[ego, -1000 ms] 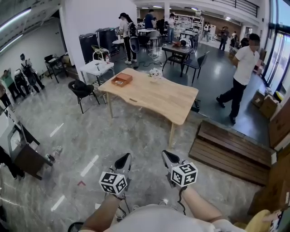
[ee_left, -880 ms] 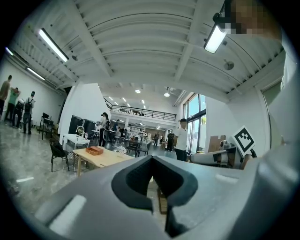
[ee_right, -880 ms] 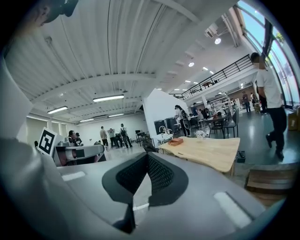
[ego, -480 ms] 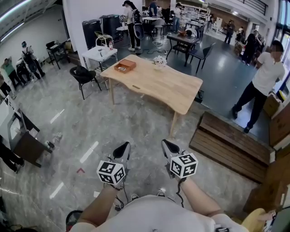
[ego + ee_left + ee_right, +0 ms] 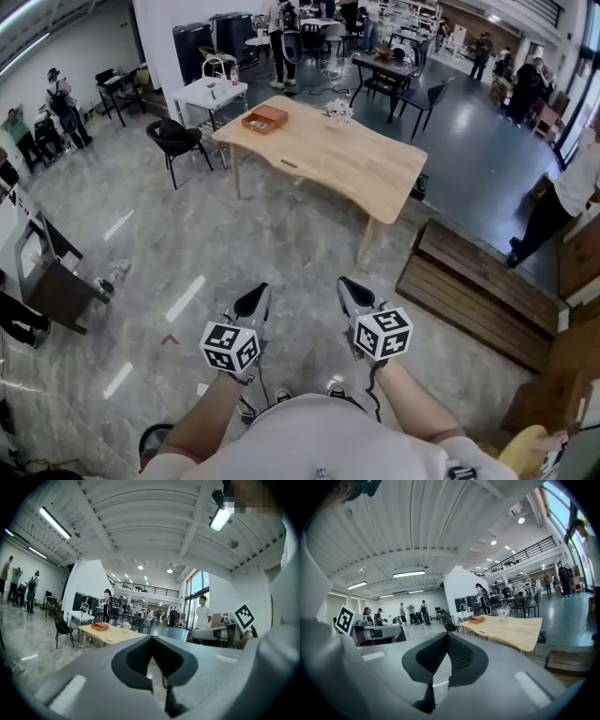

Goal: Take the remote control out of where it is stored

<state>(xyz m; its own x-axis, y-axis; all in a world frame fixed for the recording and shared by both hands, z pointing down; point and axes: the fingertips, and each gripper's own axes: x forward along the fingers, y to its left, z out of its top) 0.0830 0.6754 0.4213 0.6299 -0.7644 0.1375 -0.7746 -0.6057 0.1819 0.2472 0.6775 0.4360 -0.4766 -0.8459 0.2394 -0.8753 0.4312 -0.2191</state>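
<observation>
My left claw [image 5: 253,305] and right claw [image 5: 352,295] are both pinched shut on nothing, side by side above the grey floor [image 5: 234,244]. Far ahead stands a wooden table [image 5: 337,164] with a brown tray [image 5: 263,119] at its far left corner. I cannot make out the remote control from here.

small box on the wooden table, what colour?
Reddish-brown, an open box near the far corner of the light wooden table. The head view shows it best.
</observation>
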